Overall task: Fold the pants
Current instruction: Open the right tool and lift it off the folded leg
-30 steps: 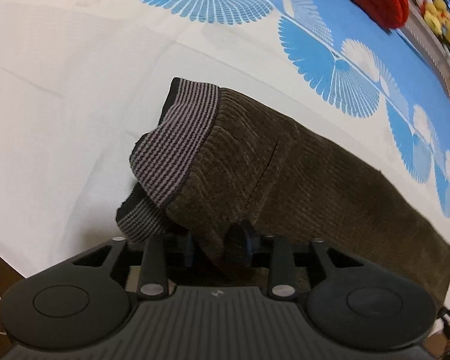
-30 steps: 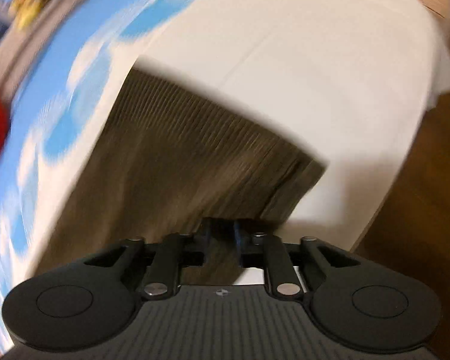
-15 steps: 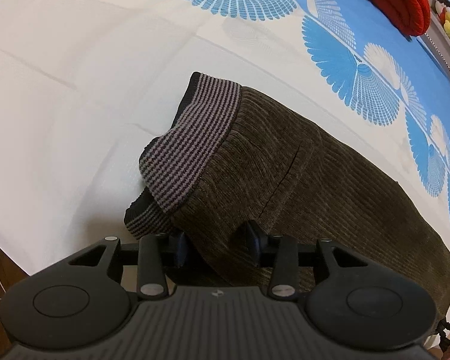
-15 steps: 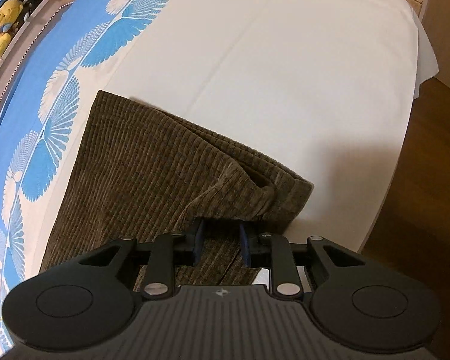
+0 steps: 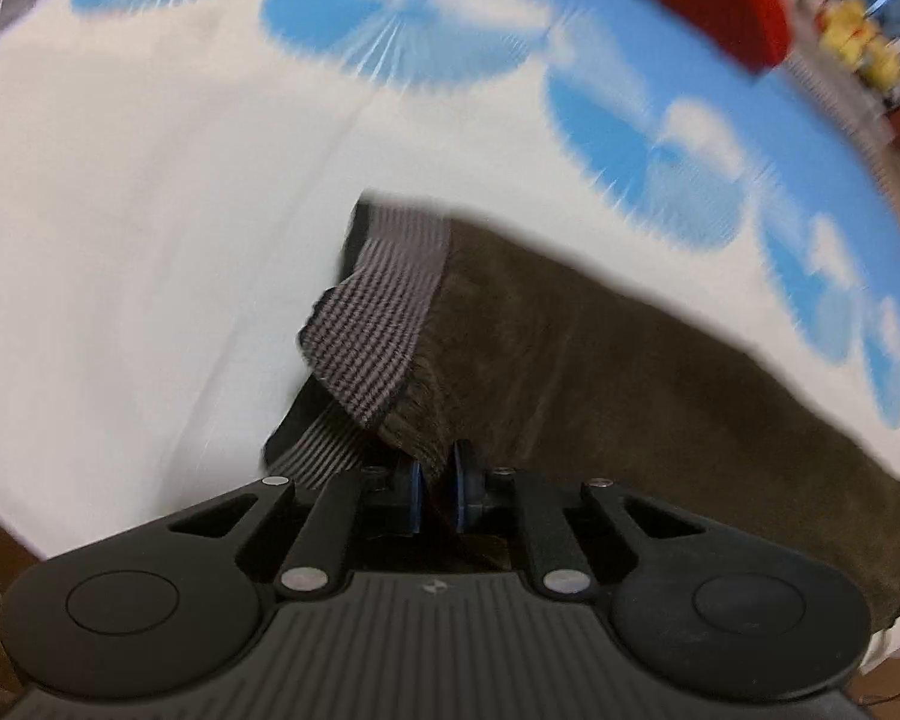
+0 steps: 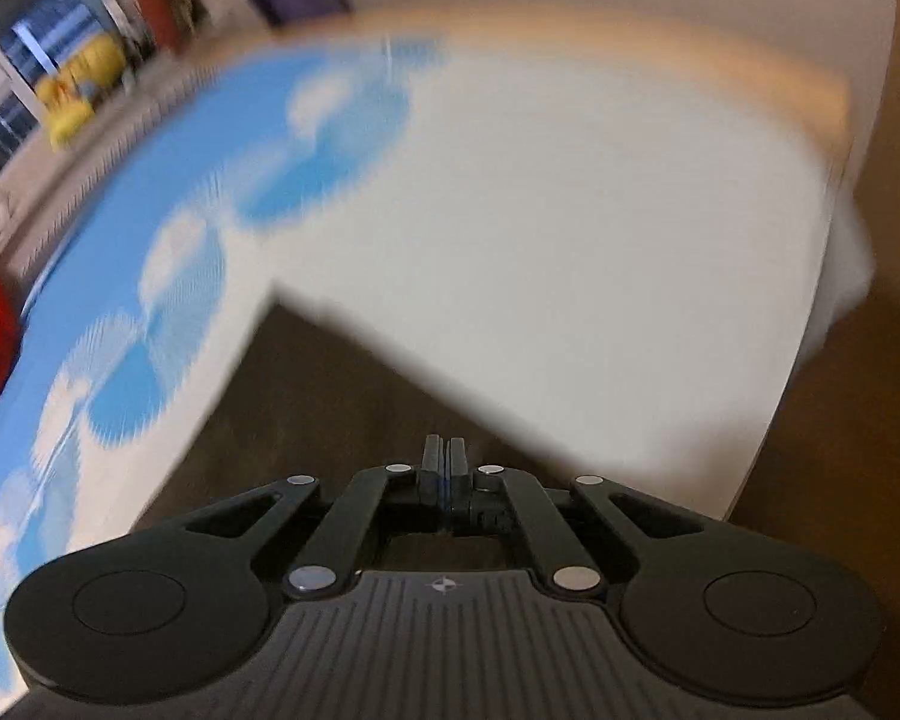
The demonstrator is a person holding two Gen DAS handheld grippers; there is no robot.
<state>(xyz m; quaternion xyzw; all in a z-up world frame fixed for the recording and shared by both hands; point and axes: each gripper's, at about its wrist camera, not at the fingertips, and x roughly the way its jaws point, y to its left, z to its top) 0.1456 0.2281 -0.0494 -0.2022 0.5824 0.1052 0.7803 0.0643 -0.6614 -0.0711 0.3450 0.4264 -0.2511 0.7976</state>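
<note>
On the blurred bedsheet (image 5: pixel 120 210), both the left gripper (image 5: pixel 437 483) and right gripper (image 6: pixel 444 468) have just clenched on the pants (image 5: pixel 600 372).

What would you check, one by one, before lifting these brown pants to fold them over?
1. Left gripper has cloth: ok. Its jaws have just been closing and now pinch a fold of the pants beside the striped waistband.
2. Right gripper has cloth: cannot tell. Its jaws have just closed to almost touching, over brown cloth; the blur hides whether any is caught.
3. Both ends gripped: cannot tell, because of item 2.
4. Room on the bedspread to lay the fold: ok, white cloth beyond the pants is bare.
5. Sharp view: not ok, both views are blurred.
</note>
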